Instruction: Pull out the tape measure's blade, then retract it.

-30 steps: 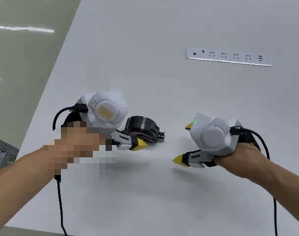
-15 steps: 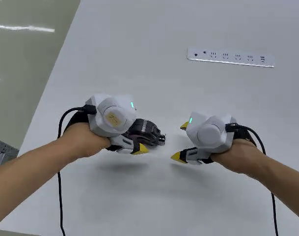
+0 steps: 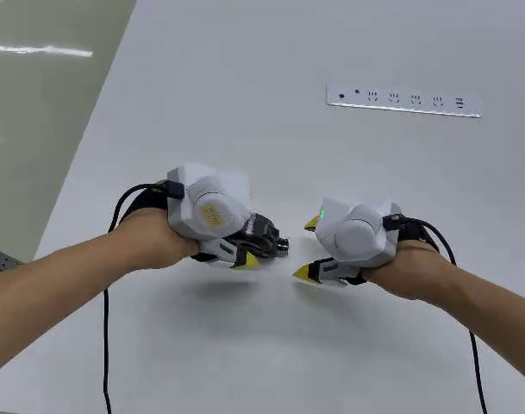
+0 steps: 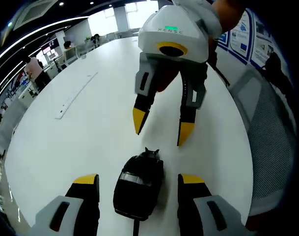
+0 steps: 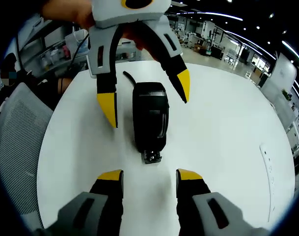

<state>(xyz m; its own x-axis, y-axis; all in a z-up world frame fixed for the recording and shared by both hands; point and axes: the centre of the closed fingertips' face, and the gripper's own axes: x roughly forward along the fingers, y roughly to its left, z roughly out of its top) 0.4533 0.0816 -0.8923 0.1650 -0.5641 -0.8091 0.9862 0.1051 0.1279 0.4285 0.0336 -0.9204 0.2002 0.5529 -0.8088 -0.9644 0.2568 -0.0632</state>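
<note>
The black tape measure (image 4: 139, 189) sits on the white table (image 3: 245, 86), between the spread jaws of the left gripper (image 4: 138, 180), with a gap showing on each side. Its blade tab (image 5: 151, 157) points at the right gripper (image 3: 307, 250), whose jaws stand wide just short of the tab, holding nothing.

Black all over on the tape measure (image 4: 139, 189), dull metal at its tip. White shells, grey arms and yellow-tipped fingers (image 4: 85, 181) on left gripper (image 4: 138, 179) and right gripper (image 5: 149, 175); green light on the right one. Plain white desk (image 3: 245, 86), unpatterned. White power strip (image 3: 403, 100), upper right. Black cables (image 3: 104, 345).
</note>
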